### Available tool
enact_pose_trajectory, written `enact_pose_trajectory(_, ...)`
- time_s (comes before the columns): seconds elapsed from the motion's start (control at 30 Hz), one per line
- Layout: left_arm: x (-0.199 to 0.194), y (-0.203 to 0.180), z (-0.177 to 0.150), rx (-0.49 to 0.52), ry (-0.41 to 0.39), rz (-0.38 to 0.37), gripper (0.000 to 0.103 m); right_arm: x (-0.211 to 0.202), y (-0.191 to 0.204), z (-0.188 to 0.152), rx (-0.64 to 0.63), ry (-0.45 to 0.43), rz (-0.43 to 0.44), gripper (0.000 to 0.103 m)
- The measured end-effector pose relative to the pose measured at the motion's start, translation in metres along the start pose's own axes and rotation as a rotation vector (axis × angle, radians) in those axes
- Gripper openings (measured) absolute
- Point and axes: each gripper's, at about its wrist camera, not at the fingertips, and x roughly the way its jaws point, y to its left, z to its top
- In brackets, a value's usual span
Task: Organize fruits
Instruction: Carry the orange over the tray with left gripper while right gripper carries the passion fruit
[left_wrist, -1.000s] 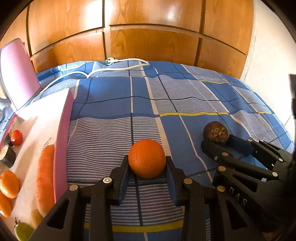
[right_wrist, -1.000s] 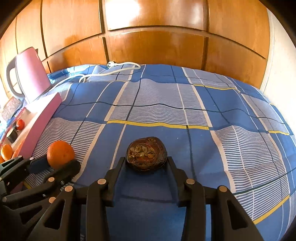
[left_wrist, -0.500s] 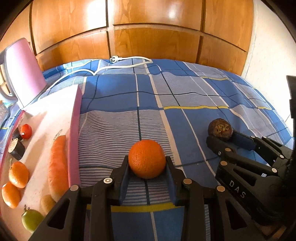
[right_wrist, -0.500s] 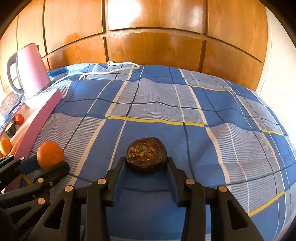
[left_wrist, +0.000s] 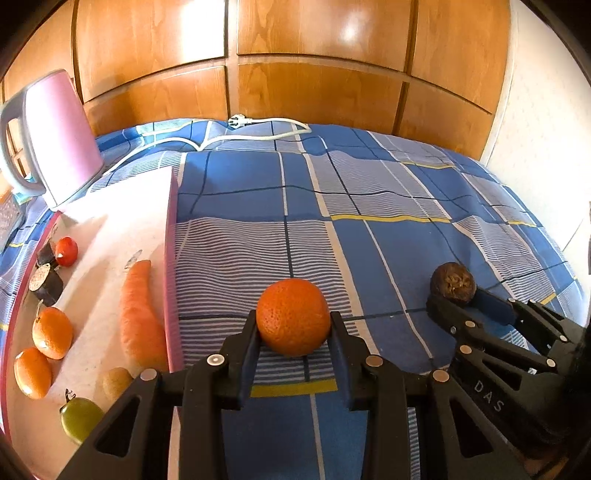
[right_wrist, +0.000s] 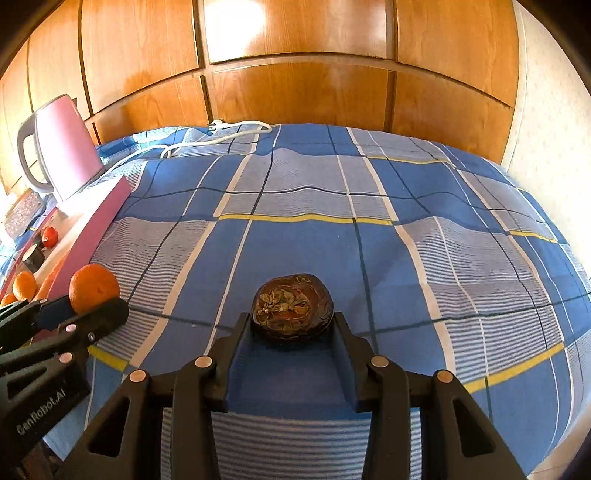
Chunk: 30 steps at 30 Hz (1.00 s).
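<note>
My left gripper (left_wrist: 293, 326) is shut on an orange (left_wrist: 293, 316), held just above the blue checked bedspread (left_wrist: 369, 192). To its right my right gripper (left_wrist: 454, 295) grips a dark brown wrinkled fruit (left_wrist: 453, 283). In the right wrist view that dark fruit (right_wrist: 291, 305) sits pinched between the pads of the right gripper (right_wrist: 292, 325), and the orange (right_wrist: 94, 287) shows at the far left in the left gripper (right_wrist: 79, 306). At the left lies a pink-edged white tray (left_wrist: 170, 258) with a carrot (left_wrist: 138, 314), two small oranges (left_wrist: 51, 332), a red tomato (left_wrist: 66, 251) and a green fruit (left_wrist: 79, 419).
A pink kettle (left_wrist: 55, 136) stands at the tray's far end. A white power cord and plug (left_wrist: 240, 129) trail across the back of the bed. Wooden panels (left_wrist: 295, 74) close off the rear and a pale wall (left_wrist: 546, 110) the right. Two dark sliced pieces (left_wrist: 46, 282) lie in the tray.
Both grippers have drifted back along the bed with their fruits still held. More of the tray, its produce and the kettle has come into the left wrist view.
</note>
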Motion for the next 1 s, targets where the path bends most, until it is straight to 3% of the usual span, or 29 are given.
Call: enact_pose_trajectory(1.0,-0.048,0.015,0.013,-0.043,-0.112,-0.033,0.035,-0.014,0.005,-0.004,0.044,0.025,0.05,0.042)
